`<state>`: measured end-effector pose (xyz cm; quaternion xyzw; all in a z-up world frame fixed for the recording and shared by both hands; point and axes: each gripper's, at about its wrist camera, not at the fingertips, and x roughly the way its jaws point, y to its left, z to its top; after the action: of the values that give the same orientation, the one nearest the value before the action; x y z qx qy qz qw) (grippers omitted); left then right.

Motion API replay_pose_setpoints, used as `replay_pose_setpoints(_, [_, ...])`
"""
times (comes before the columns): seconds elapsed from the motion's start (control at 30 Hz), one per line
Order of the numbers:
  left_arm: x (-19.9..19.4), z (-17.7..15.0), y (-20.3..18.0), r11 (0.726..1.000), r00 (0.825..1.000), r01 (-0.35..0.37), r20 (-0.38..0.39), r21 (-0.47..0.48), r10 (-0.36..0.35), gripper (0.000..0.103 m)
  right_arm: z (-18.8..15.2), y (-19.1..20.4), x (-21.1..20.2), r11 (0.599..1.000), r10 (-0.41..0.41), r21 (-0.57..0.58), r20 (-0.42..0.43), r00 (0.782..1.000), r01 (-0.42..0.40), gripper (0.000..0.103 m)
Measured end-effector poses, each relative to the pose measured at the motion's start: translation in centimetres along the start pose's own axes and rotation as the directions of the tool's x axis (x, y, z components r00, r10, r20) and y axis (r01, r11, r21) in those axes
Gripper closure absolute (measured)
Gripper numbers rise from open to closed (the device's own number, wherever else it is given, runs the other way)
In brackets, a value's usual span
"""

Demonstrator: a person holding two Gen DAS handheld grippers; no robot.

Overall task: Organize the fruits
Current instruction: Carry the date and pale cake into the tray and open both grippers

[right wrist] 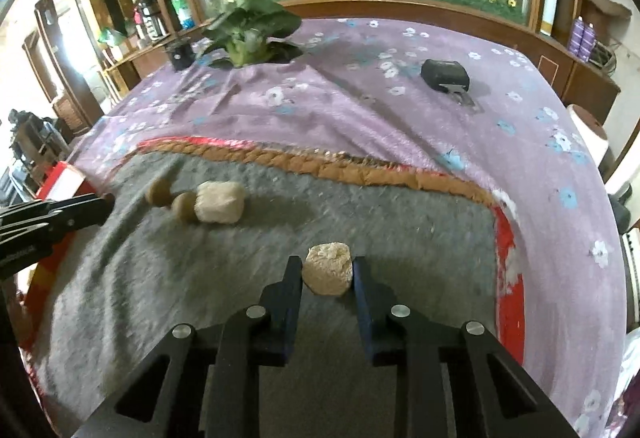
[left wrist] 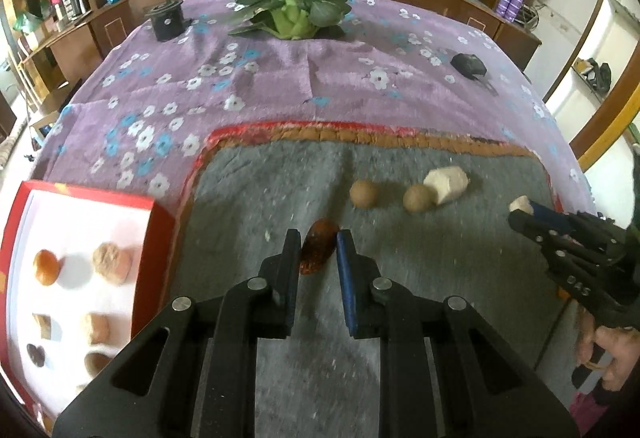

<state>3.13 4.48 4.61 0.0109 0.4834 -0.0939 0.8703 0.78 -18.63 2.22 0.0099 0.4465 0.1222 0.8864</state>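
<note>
A bench covered by a purple cloth (left wrist: 280, 78) printed with white and blue flowers. On the cloth lie a grey mat (left wrist: 400, 258) edged in red and orange, a red-rimmed white tray (left wrist: 160, 238) at the mat's left, a leafy green vegetable (left wrist: 292, 6) at the far edge, a black cylindrical object (left wrist: 168, 20) beside it, and a small black device (left wrist: 469, 65) to the right.

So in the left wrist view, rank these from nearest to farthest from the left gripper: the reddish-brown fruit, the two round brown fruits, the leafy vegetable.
1. Reddish-brown fruit, between the left gripper fingers.
2. Two round brown fruits, mid-mat, ahead and right; the left one looks slightly nearer, but too close to call.
3. Leafy vegetable, far edge of the table.
</note>
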Motion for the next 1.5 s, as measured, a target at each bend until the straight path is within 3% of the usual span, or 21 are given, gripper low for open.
replay_pose_setpoints(0.33, [-2.5,-4.2,1.5,0.997,0.998,-0.069,0.001,-0.02,0.069,0.086,-2.1,4.9,-2.9,0.994,0.102,-0.051,0.01,0.995,-0.101,0.079])
replay_pose_setpoints(0.87, [-6.0,-7.8,7.3,0.978,0.984,-0.167,0.041,-0.123,0.173,0.086,-2.8,17.0,-2.6,0.943,0.239,-0.232,-0.034,0.97,-0.24,0.079])
replay_pose_setpoints(0.97, [-6.6,-8.0,8.7,0.979,0.987,-0.14,0.053,-0.147,0.149,0.086,-2.6,18.7,-2.5,0.932,0.248,-0.261,-0.041,0.968,-0.25,0.079])
replay_pose_setpoints(1.07, [-7.5,-8.2,9.3,0.972,0.979,-0.176,0.072,-0.152,0.189,0.086,-2.4,20.2,-2.4,0.921,0.259,-0.289,-0.047,0.965,-0.261,0.079])
replay_pose_setpoints(1.17, [-8.1,-8.2,10.4,0.971,0.982,-0.155,0.078,-0.18,0.172,0.086,-2.2,21.3,-2.4,0.912,0.263,-0.311,-0.053,0.963,-0.266,0.079])
replay_pose_setpoints(1.27, [-8.8,-8.4,11.6,0.962,0.976,-0.177,0.089,-0.206,0.198,0.086,-2.0,22.1,-2.4,0.907,0.268,-0.323,-0.053,0.962,-0.27,0.079])
replay_pose_setpoints(1.5, [-8.5,-9.2,15.2,0.945,0.982,-0.157,0.051,-0.287,0.179,0.086,-2.0,23.8,-1.8,0.892,0.274,-0.352,-0.075,0.959,-0.283,0.079])
